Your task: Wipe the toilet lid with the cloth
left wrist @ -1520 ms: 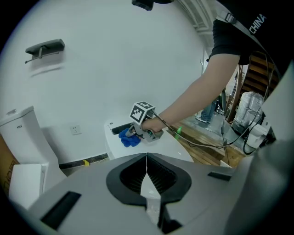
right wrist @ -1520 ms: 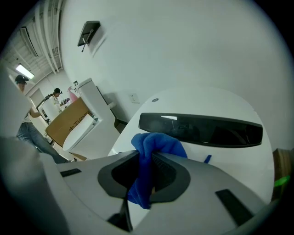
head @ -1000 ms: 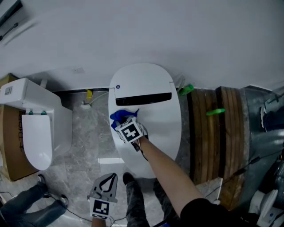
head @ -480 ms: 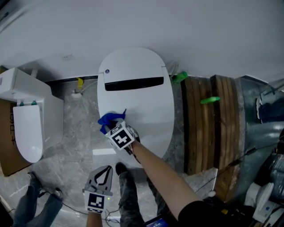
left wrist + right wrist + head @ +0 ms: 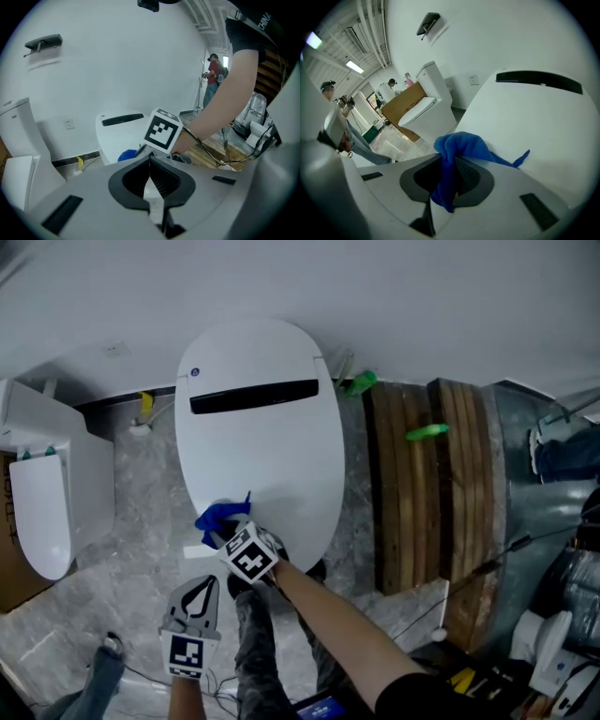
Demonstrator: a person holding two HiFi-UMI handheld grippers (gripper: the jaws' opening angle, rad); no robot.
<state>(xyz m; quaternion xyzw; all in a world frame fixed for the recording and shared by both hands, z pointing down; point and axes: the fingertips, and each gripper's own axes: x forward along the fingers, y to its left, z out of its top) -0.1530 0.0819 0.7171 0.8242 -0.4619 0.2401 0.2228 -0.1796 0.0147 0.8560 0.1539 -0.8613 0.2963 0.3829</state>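
Item one: right gripper (image 5: 231, 532), with its marker cube uppermost, was held at the near left rim of the toilet lid (image 5: 262, 460). Its jaws were clamped on a blue cloth (image 5: 217, 517). In the right gripper view the cloth (image 5: 458, 144) ran down between the ribbed pads, bunched above them, with one thin corner trailing right across the white lid (image 5: 543, 126). The bunched part lay against the lid's surface at that rim. Item two: left gripper (image 5: 201, 589) was held lower in the head view, over the marble floor (image 5: 141, 493), just beside the person's legs and apart from the toilet. Its jaws were pressed together with nothing between them, as the left gripper view (image 5: 151, 174) showed. Item three: the lid was closed, white and oval, with a black strip (image 5: 253, 397) across its far end. Item four: a second white toilet (image 5: 42, 507) stood to the left, well apart, with a cardboard box (image 5: 404, 106) behind it in the right gripper view. Item five: a stack of wooden planks (image 5: 422, 493) lay to the right of the toilet. A green object (image 5: 427, 432) rested on top of them. Another green object (image 5: 359, 382) lay at their far left corner. Item six: a wall socket (image 5: 69, 123) sat low on the white wall.
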